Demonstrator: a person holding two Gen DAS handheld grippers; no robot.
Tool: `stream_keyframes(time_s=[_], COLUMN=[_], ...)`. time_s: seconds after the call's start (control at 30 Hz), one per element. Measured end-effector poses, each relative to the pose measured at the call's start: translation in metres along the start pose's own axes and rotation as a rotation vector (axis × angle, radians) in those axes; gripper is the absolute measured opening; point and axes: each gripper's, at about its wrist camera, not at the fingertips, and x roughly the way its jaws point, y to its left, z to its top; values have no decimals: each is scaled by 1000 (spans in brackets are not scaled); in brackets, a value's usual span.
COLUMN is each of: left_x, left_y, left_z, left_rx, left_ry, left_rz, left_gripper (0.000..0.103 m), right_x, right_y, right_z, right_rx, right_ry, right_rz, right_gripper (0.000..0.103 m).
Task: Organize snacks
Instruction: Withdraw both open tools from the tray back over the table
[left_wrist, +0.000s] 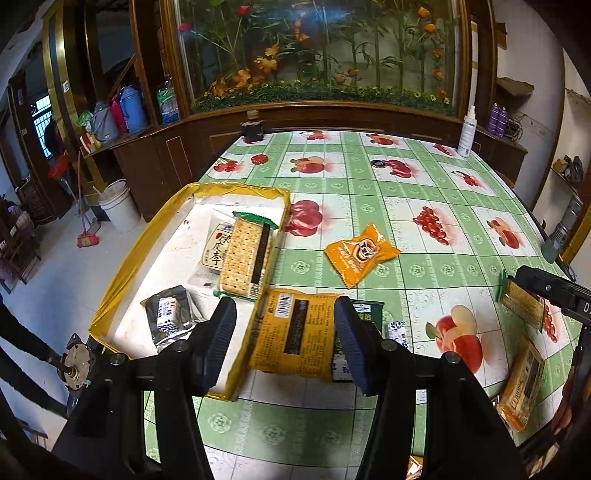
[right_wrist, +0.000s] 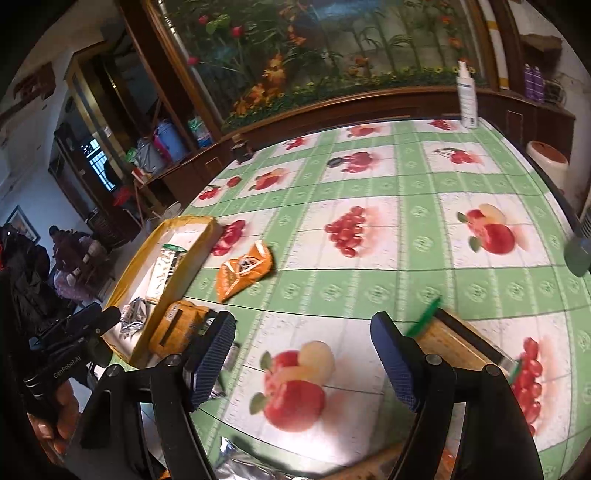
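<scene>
While the left tool (left_wrist: 286, 332) stands wide around a yellow biscuit packet (left_wrist: 295, 334) propped on the yellow-rimmed tray (left_wrist: 155, 236), the right tool (right_wrist: 303, 358) gapes wide over bare tabletop (right_wrist: 388, 258), a green-edged cracker packet (right_wrist: 458, 343) just beside its right finger.

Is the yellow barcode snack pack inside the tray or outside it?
Outside. The yellow pack lies on the tablecloth against the tray's near wall, between the open jaws of the left gripper.
</scene>
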Motion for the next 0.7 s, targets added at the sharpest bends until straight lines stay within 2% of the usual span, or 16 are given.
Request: stream_keyframes(time_s=[0.43, 0.7], left_x=[6, 24], left_y=[-17, -19], left_z=[-1, -9], left_rx=[28, 53], left_ry=[13, 84], left_rz=[-27, -117], left_gripper=[54, 54], right_x=[-23, -29], right_y=[-55, -71], right_z=[-15, -19], right_rx=[71, 87], right_ry=[-19, -21], right_rz=[-80, -107], right_gripper=[79, 80])
